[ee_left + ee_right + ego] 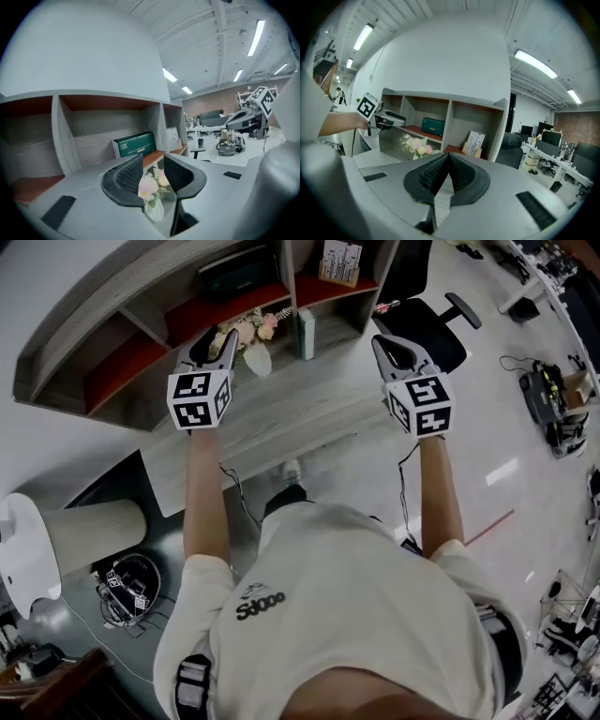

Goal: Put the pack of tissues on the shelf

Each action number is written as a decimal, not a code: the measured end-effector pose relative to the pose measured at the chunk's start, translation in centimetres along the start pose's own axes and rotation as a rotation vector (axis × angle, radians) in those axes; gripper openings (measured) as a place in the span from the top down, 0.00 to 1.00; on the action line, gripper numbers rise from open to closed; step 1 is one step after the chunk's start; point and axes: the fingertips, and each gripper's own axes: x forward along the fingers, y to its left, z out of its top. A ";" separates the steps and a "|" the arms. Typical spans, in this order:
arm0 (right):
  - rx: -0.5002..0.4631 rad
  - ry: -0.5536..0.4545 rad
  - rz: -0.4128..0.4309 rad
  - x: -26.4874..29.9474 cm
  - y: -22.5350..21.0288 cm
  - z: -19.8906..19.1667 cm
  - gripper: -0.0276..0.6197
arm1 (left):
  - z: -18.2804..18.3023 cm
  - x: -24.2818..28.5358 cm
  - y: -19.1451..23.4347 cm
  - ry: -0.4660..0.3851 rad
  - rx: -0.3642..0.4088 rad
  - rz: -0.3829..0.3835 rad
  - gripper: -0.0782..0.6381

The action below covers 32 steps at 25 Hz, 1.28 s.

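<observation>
The pack of tissues point(234, 273) lies on the red-brown board of the shelf point(187, 320), in the compartment beside the one with the card stand point(340, 261). Both grippers are held up level over the desk point(281, 418), well apart from the pack. The left gripper point(216, 345) has its jaws narrowly apart and grips nothing (the flowers point(152, 185) show through the gap). The right gripper point(398, 352) has its jaws closed together, empty.
</observation>
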 end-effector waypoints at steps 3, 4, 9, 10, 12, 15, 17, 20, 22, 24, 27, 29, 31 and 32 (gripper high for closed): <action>-0.035 -0.062 0.002 -4.0 0.1 1.0 0.96 | 0.0 -3.8 -3.4 0.006 0.018 0.000 0.73; -0.042 -0.075 0.003 -5.2 0.2 1.0 0.96 | -0.1 -5.1 -4.5 0.009 0.024 0.002 0.74; -0.073 -0.104 0.040 -10.6 1.3 0.3 0.96 | -0.5 -11.6 -10.2 0.034 0.077 0.037 0.82; -0.080 -0.112 0.051 -11.6 1.7 0.2 0.96 | -0.4 -12.8 -11.3 0.032 0.079 0.042 0.84; -0.094 -0.132 0.070 -13.7 2.5 0.2 0.96 | -0.3 -15.3 -13.3 0.023 0.074 0.046 0.86; -0.114 -0.163 0.088 -16.4 3.3 0.6 0.96 | 0.2 -18.3 -15.8 0.018 0.092 0.055 0.87; -0.126 -0.186 0.096 -17.8 3.7 1.1 0.96 | 0.6 -20.0 -17.1 0.014 0.108 0.062 0.87; -0.152 -0.210 0.105 -19.7 4.4 1.8 0.96 | 1.5 -22.3 -18.9 -0.003 0.133 0.071 0.87; -0.172 -0.222 0.110 -20.8 5.0 2.3 0.96 | 2.4 -23.8 -19.7 -0.021 0.150 0.082 0.87; -0.195 -0.235 0.118 -21.7 5.7 2.6 0.96 | 3.3 -25.2 -20.1 -0.042 0.159 0.096 0.87; -0.221 -0.256 0.141 -23.2 6.9 3.1 0.96 | 4.6 -27.1 -20.9 -0.072 0.181 0.113 0.87; -0.228 -0.267 0.155 -24.1 7.5 3.5 0.96 | 5.5 -28.0 -21.6 -0.093 0.198 0.116 0.87; -0.236 -0.276 0.166 -24.8 7.9 3.8 0.96 | 6.1 -28.7 -22.1 -0.102 0.215 0.122 0.87; -0.240 -0.278 0.172 -25.0 8.2 4.0 0.96 | 6.3 -29.1 -22.3 -0.103 0.222 0.126 0.87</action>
